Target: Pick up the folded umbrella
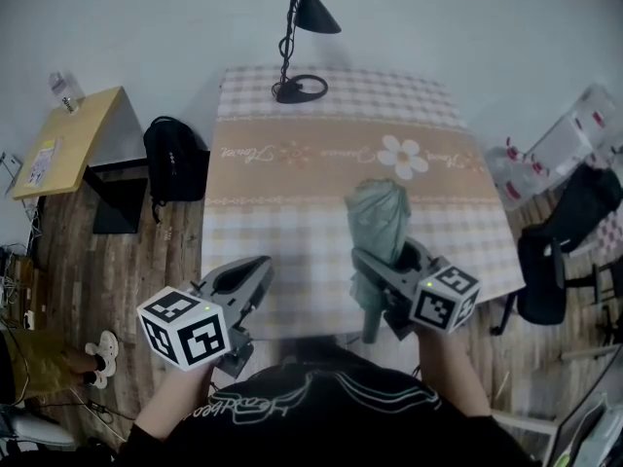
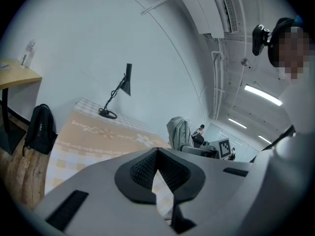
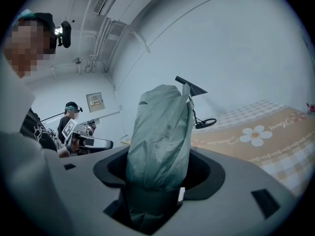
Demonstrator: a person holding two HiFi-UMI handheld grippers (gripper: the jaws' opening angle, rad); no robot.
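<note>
The folded umbrella point(image 1: 378, 217) is a grey-green fabric bundle with a dark handle end. It stands upright in my right gripper point(image 1: 382, 278), lifted above the front right of the checked tablecloth point(image 1: 292, 178). In the right gripper view the umbrella point(image 3: 160, 132) fills the gap of the right gripper point(image 3: 157, 183), whose jaws press on its lower part just above the black strap. My left gripper point(image 1: 248, 275) hovers at the table's front left edge with nothing in it. Its pads point(image 2: 142, 168) meet at the tips in the left gripper view. There the umbrella point(image 2: 178, 132) shows off to the right.
A black desk lamp point(image 1: 300, 88) stands at the table's far edge. Left of the table are a black backpack point(image 1: 175, 159) on the floor and a wooden desk point(image 1: 68, 139) with a bottle point(image 1: 63, 90). A dark chair point(image 1: 550, 270) stands to the right.
</note>
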